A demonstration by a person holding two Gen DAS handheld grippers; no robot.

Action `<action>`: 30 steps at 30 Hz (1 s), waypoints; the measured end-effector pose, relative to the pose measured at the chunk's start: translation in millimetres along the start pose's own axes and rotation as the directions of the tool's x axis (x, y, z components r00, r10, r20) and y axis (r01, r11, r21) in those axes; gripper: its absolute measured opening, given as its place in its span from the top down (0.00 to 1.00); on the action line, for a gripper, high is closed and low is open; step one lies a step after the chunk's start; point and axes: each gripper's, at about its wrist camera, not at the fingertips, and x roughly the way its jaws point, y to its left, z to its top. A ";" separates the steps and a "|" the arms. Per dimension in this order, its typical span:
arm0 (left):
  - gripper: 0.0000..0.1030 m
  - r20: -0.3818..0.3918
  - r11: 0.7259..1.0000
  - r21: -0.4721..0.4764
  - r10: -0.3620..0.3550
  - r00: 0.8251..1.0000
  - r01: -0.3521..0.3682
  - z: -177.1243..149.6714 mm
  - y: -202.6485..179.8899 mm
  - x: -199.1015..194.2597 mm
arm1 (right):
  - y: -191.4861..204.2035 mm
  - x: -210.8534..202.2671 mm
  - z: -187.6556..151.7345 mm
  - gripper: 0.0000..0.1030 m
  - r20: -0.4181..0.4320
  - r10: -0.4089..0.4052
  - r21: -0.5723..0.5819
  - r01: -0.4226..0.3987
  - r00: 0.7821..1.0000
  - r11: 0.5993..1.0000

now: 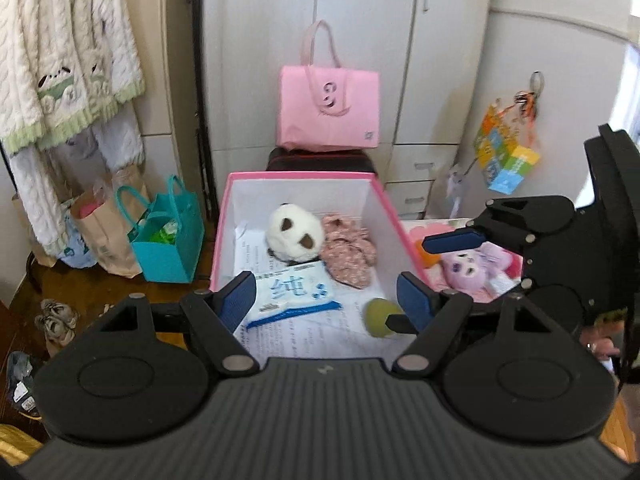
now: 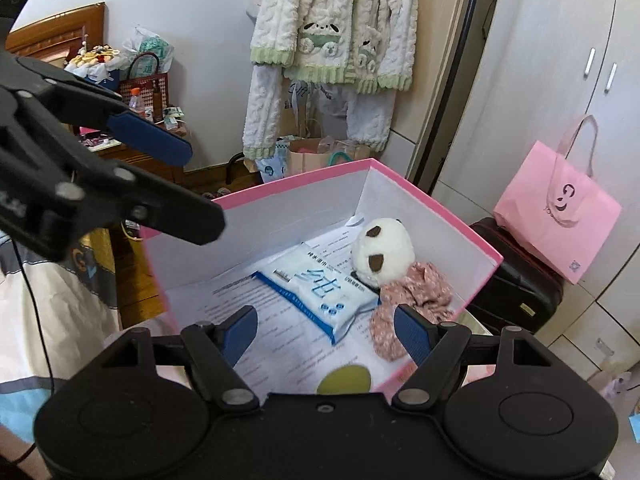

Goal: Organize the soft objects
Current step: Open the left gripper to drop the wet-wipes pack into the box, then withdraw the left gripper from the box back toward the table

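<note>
Left wrist view: left gripper (image 1: 326,294) above near edge of pink box (image 1: 298,176), jaws spread, nothing between pads. Box open-topped, white inside, printed paper sheets (image 1: 296,336) lining the floor. Inside, toward far wall: panda plush (image 1: 295,236), lying. Touching it on the right: pink floral cloth item (image 1: 350,254), crumpled. Wet-wipes pack (image 1: 292,294), white w/ blue edge, lies mid-floor nearer the near edge. Green ball (image 1: 378,316) near the near right corner, partly hidden by a finger. Right gripper (image 1: 430,264) enters from the right edge of frame, above box's right wall, jaws spread, empty. Beyond that wall, outside the box: purple plush (image 1: 468,270) lying among pink items, partly hidden. Behind box: pink tote bag (image 1: 330,108) standing on a black suitcase (image 1: 320,160), cabinet doors behind. Left of box on the wood floor: teal bag (image 1: 168,236), paper bag (image 1: 100,232). Cream knit sweater (image 1: 60,60) hangs top left.

Right wrist view: right gripper (image 2: 324,330) above near edge of pink box (image 2: 436,208), jaws spread, nothing pinched. Panda plush (image 2: 384,252) by far right corner. Floral cloth item (image 2: 412,304) touching it, along right wall. Wet-wipes pack (image 2: 320,288) mid-floor, set diagonally on the sheets (image 2: 248,304). Green ball (image 2: 344,378) at near edge, lower part cut off by gripper body. Left gripper (image 2: 192,188) comes in from left, above box's left wall, one blue pad visible; spread, empty. Pink tote (image 2: 556,216) on suitcase (image 2: 516,280) right of box. Sweater (image 2: 336,32) hangs on wall behind.
</note>
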 end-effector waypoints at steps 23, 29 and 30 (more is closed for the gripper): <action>0.25 -0.097 0.939 0.248 -0.221 0.970 0.239 -53.0 -127.4 -32.0 | -30.7 -162.3 -141.8 0.20 0.046 -0.156 0.304 0.135 0.987 0.943; 0.25 -0.144 0.926 0.236 -0.266 0.953 0.294 -63.6 -154.4 -2.2 | -57.0 -170.1 -182.1 0.20 0.039 -0.210 0.348 0.184 0.977 0.919; 0.25 -0.154 0.926 0.226 -0.273 0.950 0.303 -64.2 -157.1 3.7 | -61.8 -169.4 -187.7 0.20 0.042 -0.216 0.347 0.188 0.975 0.919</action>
